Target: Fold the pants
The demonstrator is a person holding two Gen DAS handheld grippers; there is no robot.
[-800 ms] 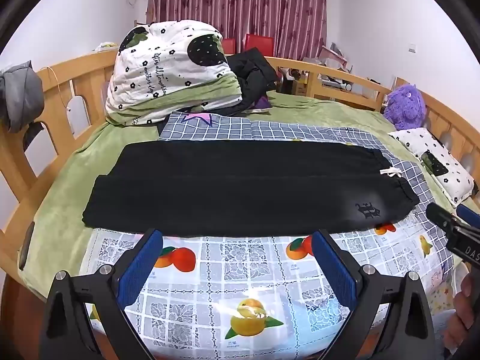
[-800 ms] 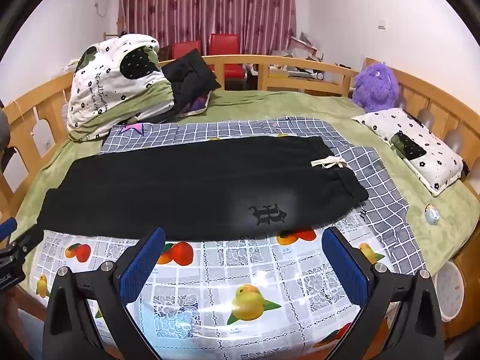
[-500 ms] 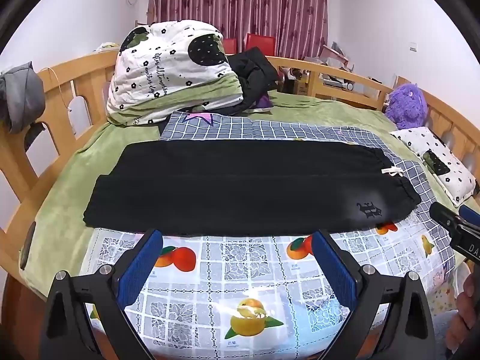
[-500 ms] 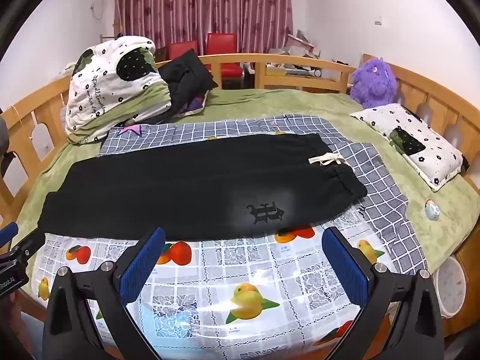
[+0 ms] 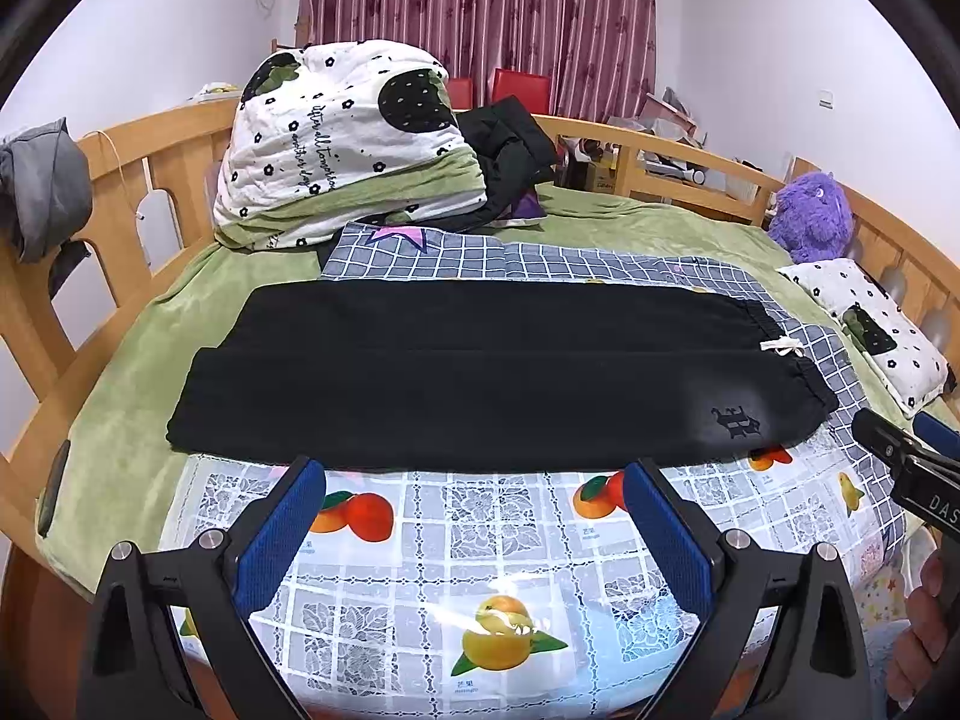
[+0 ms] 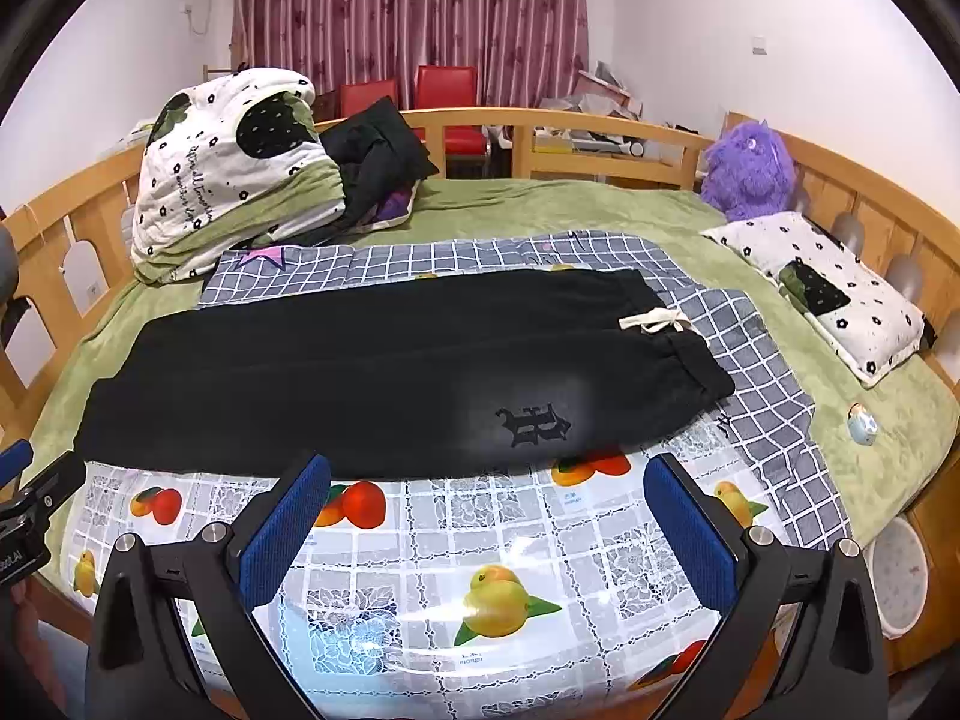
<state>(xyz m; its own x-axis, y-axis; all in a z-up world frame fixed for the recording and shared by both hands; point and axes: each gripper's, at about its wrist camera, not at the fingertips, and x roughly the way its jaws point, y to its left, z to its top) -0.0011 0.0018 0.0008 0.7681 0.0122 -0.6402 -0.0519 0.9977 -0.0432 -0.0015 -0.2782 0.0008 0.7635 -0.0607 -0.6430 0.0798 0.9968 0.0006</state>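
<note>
1. Pants (image 5: 468, 372): black, matte knit fabric, laid flat in a long band; both legs side by side, with a seam-like line between them.
2. Waistband (image 6: 690, 354): gathered elastic at the right end, with a cream drawstring (image 6: 654, 321) tied in a bow at its middle.
3. Logo (image 6: 534, 423): dark Gothic-style mark on a faded grey patch near the waist, on the near leg.
4. Long axis: left to right across both views; waist to the right, cuffs (image 5: 186, 414) to the left, near cuff reaching further left than the far one.
5. Place: on a bed, near edge over a glossy fruit-print cloth (image 5: 480, 546), far edge over a grey checked sheet (image 5: 540, 261); left end over a green plush blanket (image 5: 138, 372).
6. Left gripper (image 5: 474, 531): black frame, ribbed blue pads (image 5: 279, 534) wide apart, nothing between them; above the glossy cloth, clear of the pants.
7. Right gripper (image 6: 489, 531): same build, pads wide apart and empty; short of the pants' near edge, below the logo.
8. Surroundings: curved wooden rail (image 6: 600, 120); folded quilt (image 5: 342, 138), white with black flowers; fuzzy purple toy (image 6: 747, 171); flat flower-print pillow (image 6: 834, 291); striped maroon curtain (image 5: 480, 6).
</note>
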